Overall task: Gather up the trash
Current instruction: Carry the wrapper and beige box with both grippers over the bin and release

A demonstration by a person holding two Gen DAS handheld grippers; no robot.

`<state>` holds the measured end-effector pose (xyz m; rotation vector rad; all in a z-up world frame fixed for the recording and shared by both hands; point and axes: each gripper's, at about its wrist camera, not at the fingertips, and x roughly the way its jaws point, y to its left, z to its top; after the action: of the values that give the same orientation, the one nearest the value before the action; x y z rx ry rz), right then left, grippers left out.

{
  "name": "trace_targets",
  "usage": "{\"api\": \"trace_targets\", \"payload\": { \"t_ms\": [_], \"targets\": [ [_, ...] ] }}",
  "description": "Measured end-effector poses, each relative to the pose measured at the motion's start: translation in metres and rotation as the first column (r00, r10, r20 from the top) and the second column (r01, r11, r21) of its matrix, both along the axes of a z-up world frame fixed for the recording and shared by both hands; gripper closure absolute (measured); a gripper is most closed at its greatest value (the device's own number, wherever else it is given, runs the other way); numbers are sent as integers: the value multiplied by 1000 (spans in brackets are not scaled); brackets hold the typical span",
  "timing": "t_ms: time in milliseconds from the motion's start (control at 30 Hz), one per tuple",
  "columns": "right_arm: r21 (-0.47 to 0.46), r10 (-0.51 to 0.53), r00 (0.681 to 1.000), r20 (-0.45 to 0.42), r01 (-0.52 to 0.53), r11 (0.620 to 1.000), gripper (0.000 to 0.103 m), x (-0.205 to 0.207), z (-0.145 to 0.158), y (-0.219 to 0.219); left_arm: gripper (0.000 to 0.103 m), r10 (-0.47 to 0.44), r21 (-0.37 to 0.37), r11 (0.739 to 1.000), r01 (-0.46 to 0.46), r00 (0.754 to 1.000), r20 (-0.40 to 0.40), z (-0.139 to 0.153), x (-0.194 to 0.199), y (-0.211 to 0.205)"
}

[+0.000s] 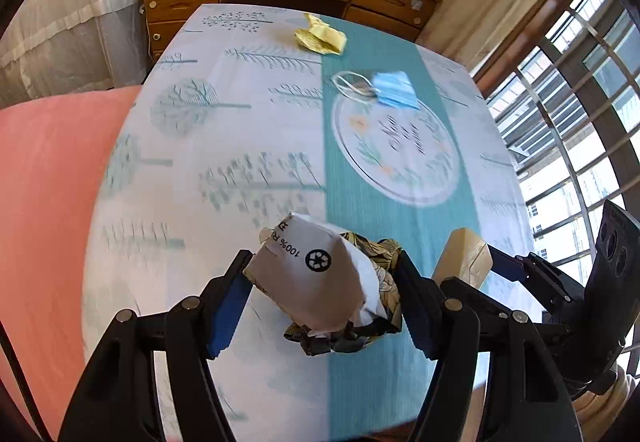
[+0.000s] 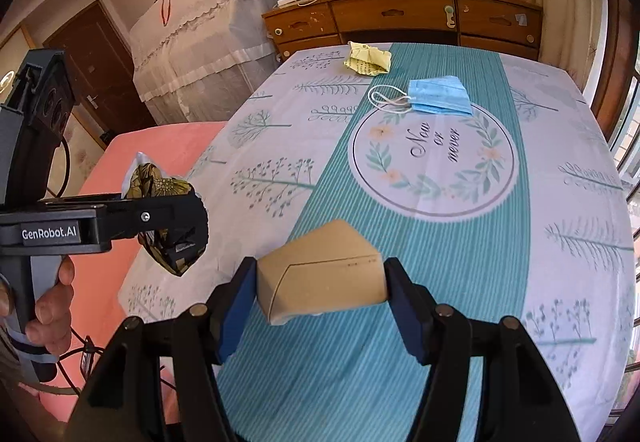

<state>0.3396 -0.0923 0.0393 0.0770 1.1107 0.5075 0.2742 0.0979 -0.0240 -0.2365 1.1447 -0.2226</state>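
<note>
Gripping a crumpled paper wad (image 1: 320, 282), the left gripper (image 1: 324, 278) is clamping it between both pads above the near part of the table (image 1: 260, 129). The wad's underside is folding out of sight, and its printed wrapping is hiding most of the dark floral paper behind it. In the right wrist view only a scrap of that floral paper is showing past the left gripper's side, with fingers (image 2: 52, 306) of the person's hand wrapping the handle at the frame's left edge. Moving right, the right gripper (image 2: 320, 282) is holding a tan cardboard box (image 2: 320, 278), pads pressing on both its ends; the box's near bottom corner is sitting out of sight. Farther off, a crumpled yellow paper (image 2: 368, 59) is lying near the table's far edge, and a blue face mask (image 2: 438, 95) is lying just nearer, loops trailing left. Between the grippers and the mask the cloth is lying bare. The left wrist view is blurring the cloth's print.
</note>
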Motion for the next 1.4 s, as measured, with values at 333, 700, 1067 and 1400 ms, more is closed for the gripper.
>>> {"api": "trace_targets", "payload": {
  "t_ms": [333, 700, 1067, 1400],
  "targets": [
    [26, 75, 996, -51, -74, 997, 39, -127, 16, -47, 36, 25, 16, 1000, -25, 999, -23, 9, -157, -63],
    [43, 22, 978, -206, -14, 999, 39, -217, -11, -67, 36, -37, 56, 997, 43, 993, -115, -8, -233, -91],
    [-26, -166, 922, -349, 168, 985, 39, -249, -107, -71, 36, -126, 49, 989, 138, 972, -198, -94, -246, -102],
    [-77, -389, 806, -445, 399, 914, 39, -260, -244, -92, 35, -192, 54, 975, 214, 943, -273, -229, -245, -115]
  ]
}}
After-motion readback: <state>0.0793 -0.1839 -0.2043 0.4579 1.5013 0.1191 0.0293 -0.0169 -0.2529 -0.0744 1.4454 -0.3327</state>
